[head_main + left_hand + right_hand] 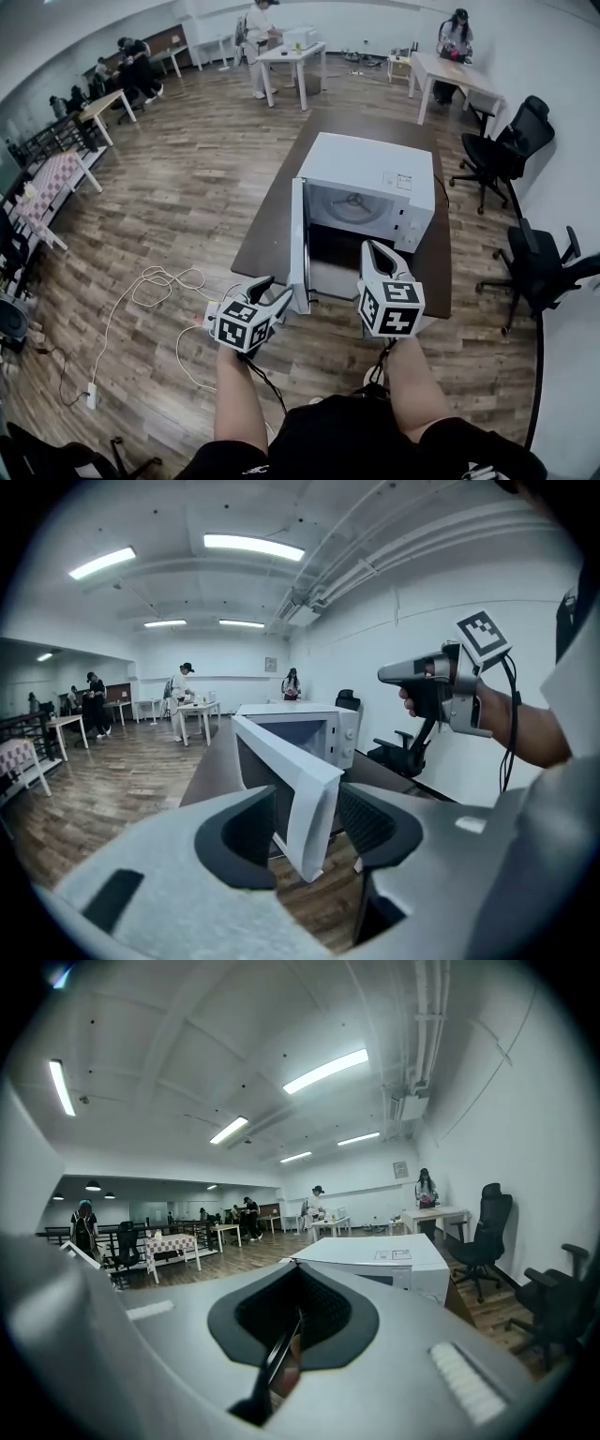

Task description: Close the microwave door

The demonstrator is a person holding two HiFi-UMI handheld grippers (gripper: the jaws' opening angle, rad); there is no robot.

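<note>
1. Floor (pixel 187 187): wood-look planks, brown, with a streaky grain.

2. Table (pixel 265 234): rectangular, with a dark brown matte top. It carries the microwave.

3. Microwave (pixel 370 169): a white box with a smooth flat top and rounded corners. It stands on the table with its front toward the person. The cavity is open and shows a round turntable inside. The control strip is on the right side of the front.

4. Microwave door (pixel 298 246): a flat panel with a white frame around a dark window, hinged at the microwave's left. It stands swung out roughly square to the front. Its free edge reaches past the near table edge and lies between the left gripper's fingers.

5. Left gripper (pixel 276 291): a grey moulded body with a cube of black-and-white square markers. Its fingers (pixel 239 841) have dark ribbed pads and are spread apart, one on each side of the door's free edge. A gap shows on the left finger's side. Whether the right pad touches the door cannot be told.

6. Right gripper (pixel 385 259): the same build. It is held in the air before the open cavity, apart from the door. Its fingers (pixel 323 1312) are pressed together with nothing between them.

7. Cable (pixel 150 281): thin and white, looped loosely on the floor left of the table.
</note>
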